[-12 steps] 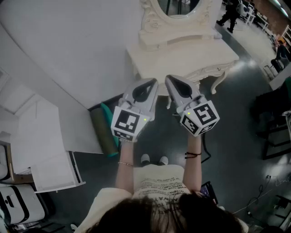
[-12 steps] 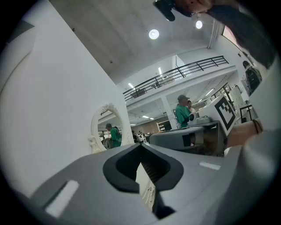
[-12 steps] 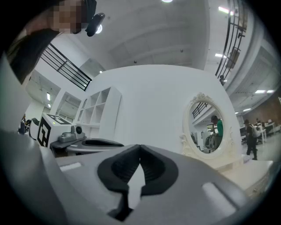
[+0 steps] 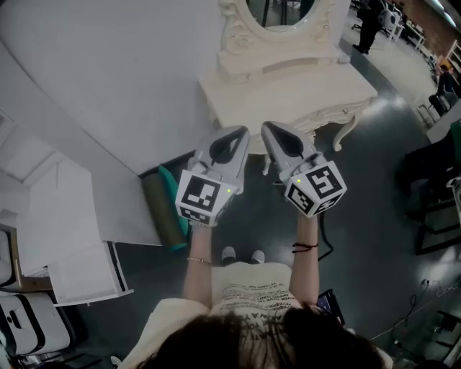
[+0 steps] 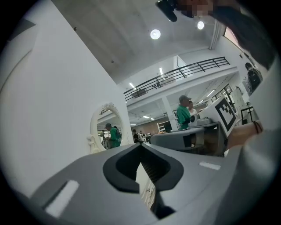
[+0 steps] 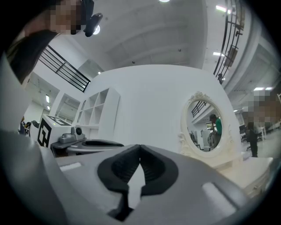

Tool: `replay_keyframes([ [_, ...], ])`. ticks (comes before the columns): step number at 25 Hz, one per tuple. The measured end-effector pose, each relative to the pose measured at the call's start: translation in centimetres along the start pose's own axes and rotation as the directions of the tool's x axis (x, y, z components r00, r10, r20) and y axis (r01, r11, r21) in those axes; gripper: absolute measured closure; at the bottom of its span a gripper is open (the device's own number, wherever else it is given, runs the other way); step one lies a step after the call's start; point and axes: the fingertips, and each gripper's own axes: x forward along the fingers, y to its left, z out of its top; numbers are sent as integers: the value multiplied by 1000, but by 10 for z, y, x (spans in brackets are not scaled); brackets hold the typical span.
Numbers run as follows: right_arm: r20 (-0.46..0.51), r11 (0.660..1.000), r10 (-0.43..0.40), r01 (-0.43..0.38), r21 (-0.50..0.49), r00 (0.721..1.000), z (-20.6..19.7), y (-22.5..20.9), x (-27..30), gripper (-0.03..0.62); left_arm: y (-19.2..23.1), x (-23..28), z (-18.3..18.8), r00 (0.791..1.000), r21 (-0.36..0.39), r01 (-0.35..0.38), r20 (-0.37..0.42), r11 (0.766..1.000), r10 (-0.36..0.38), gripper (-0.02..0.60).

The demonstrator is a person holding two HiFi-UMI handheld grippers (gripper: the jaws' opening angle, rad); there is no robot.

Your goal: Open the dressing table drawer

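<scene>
1. The left tool (image 4: 240,131) has its jaws closed tip to tip and grips nothing.
2. The right tool (image 4: 269,125) sits just beside it, jaws also fully together and empty.
3. Each tool carries a cube (image 4: 204,196) printed with black-and-white square marker patterns. These are the only print visible, and they spell no words.
4. The cream dressing table (image 4: 288,90) stands just ahead of and below both tool tips, not touching them.
5. Its drawer (image 4: 328,114) lies ahead of the right tool, under the tabletop's front edge, and looks shut.
6. The oval mirror (image 4: 281,9) rises beyond the tools.
7. A green rolled mat (image 4: 164,205) lies on the floor, left of the left tool.
</scene>
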Motion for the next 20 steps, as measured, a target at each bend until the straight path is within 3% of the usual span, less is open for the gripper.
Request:
replay_keyframes([
  [9, -4, 1000, -1, 1, 22, 1000, -8, -18, -19, 591, -23, 8, -9, 1000, -34, -10, -17, 999, 9, 583],
  [20, -29, 997, 5, -3, 72, 1000, -31, -49, 14, 591, 7, 41, -31, 999, -88, -21, -31, 996, 18, 583],
])
